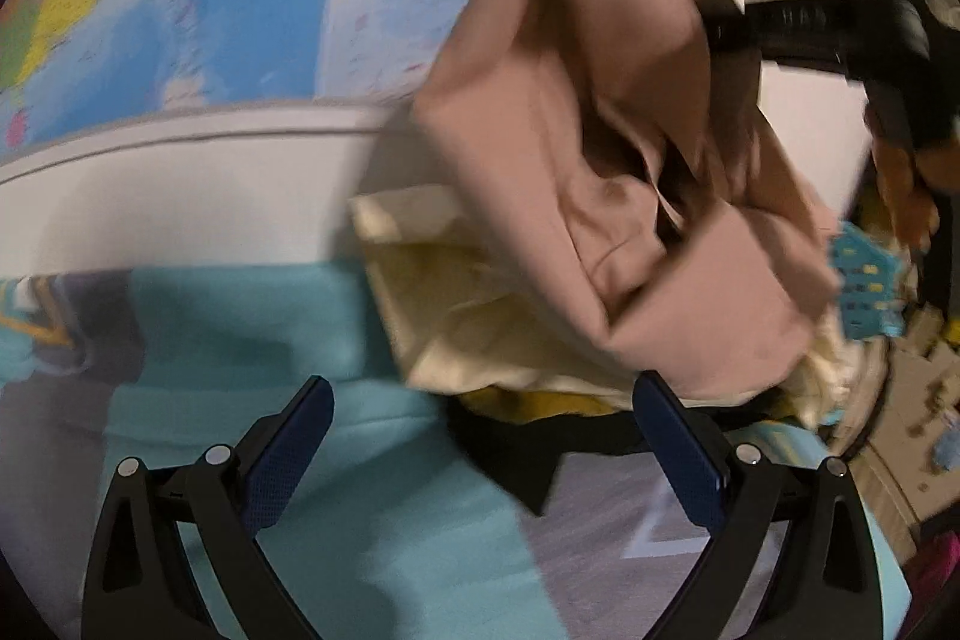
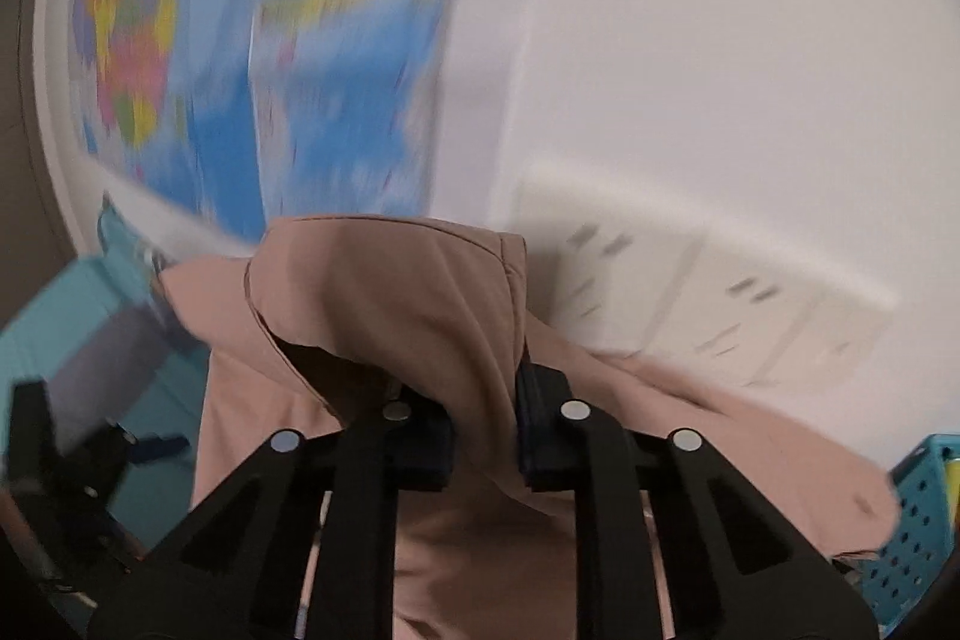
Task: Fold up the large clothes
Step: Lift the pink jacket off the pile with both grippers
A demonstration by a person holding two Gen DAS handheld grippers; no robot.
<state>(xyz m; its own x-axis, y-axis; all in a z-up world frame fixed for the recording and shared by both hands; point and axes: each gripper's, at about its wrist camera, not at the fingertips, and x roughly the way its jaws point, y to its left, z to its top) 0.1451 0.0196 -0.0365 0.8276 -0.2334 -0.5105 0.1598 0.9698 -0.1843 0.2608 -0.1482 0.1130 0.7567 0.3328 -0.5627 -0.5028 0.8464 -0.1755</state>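
Dim, motion-blurred, fisheye-warped edges

Each gripper point(image 1: 483, 418) is black plastic; silver round pivots; navy textured pads point(image 1: 282, 451).

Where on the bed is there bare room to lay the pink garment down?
Bare teal sheet lies between the white wall panel and the open left gripper. Right of it is crowded: cream cloth, dark clothes and a blue basket. The right gripper holds the pink garment.
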